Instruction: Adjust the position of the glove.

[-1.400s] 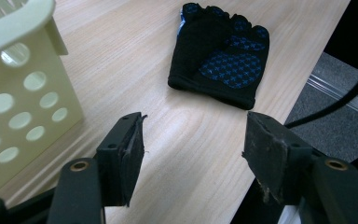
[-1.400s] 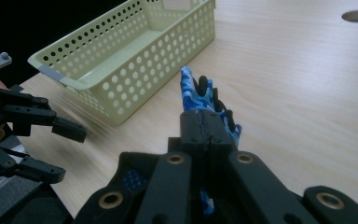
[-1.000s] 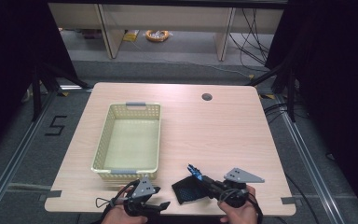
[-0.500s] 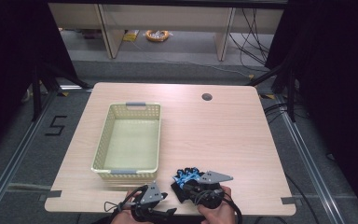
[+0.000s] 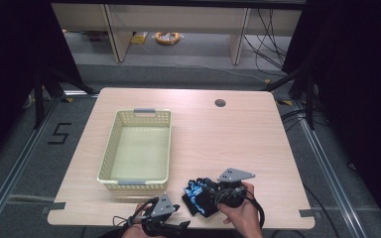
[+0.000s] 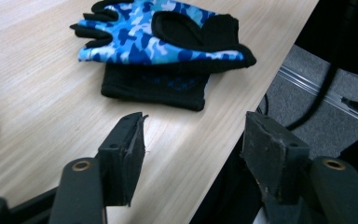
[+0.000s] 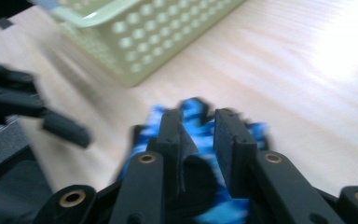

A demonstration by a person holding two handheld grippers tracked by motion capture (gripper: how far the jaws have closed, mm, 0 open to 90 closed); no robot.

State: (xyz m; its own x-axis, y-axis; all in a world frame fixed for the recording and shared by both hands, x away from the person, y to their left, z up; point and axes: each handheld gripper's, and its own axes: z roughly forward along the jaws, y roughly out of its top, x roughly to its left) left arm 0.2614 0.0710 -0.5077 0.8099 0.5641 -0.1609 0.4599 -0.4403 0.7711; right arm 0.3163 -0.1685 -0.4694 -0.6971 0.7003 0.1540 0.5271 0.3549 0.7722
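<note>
A: On the near edge of the table (image 5: 238, 134), just to the right of the basket's (image 5: 136, 146) near corner, lie the gloves (image 5: 197, 196): a blue camouflage one on top of a plain black one.

B: Any writing on them?

A: None that can be read. The only mark in view is a "5" taped on the floor (image 5: 59, 133), left of the basket and off the table.

B: And the right gripper (image 7: 198, 135)?

A: It sits over the gloves, on the side away from the basket. Its jaws have just been opening; a narrow gap shows between them, with the blue fabric under the tips, and the pads do not press on it.

B: The left gripper (image 6: 191, 149)?

A: At the table's near edge, below the basket's near wall, pointing at the gloves but apart from them. Its jaws stand wide, with nothing between them.

B: Anything in the way?

A: The basket's inside is bare. A dark round hole (image 5: 220, 103) sits well beyond the basket's far right corner.
</note>
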